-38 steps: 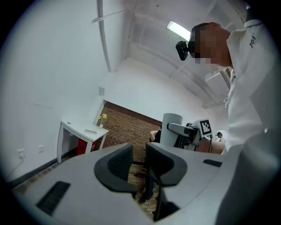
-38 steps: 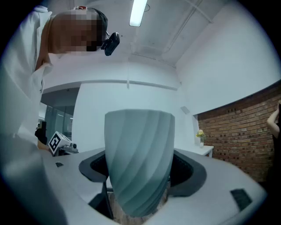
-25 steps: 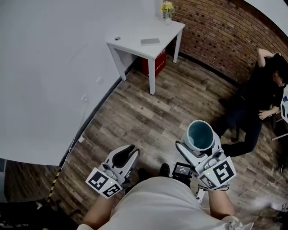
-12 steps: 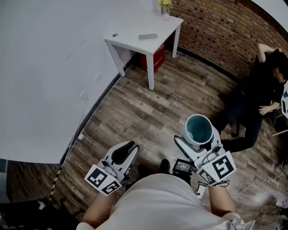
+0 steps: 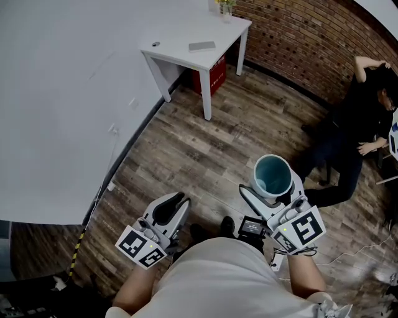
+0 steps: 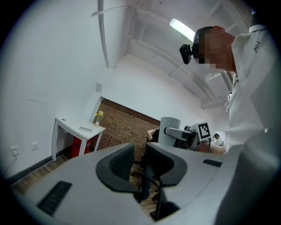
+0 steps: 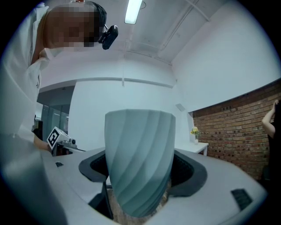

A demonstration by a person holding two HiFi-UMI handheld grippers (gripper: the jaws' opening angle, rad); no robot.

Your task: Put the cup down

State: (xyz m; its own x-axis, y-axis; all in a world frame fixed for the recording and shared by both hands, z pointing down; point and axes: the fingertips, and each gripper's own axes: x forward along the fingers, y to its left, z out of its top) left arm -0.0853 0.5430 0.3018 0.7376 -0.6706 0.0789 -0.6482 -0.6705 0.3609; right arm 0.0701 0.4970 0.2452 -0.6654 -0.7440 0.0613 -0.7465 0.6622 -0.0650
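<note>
A pale blue-grey ribbed cup (image 5: 273, 176) stands upright in the air over the wood floor, teal inside, and my right gripper (image 5: 272, 188) is shut on its lower part. In the right gripper view the cup (image 7: 139, 158) fills the space between the two dark jaws of the right gripper (image 7: 140, 173). My left gripper (image 5: 175, 203) hovers at the left, close to my body. Its pads stand a narrow gap apart in the left gripper view (image 6: 139, 160), with nothing between them. That view also shows the cup (image 6: 170, 131) from the side.
A white table (image 5: 180, 53) stands against the white wall at the back, with a flat grey item (image 5: 202, 45) and a vase of yellow flowers (image 5: 224, 6) on it. A red box (image 5: 211, 69) sits under it. A person in black (image 5: 354, 136) sits by the brick wall (image 5: 311, 37).
The whole head view has slid a little, so the table and floor sit higher in the frame. Both grippers keep their stance, and the cup stays in the right one.
</note>
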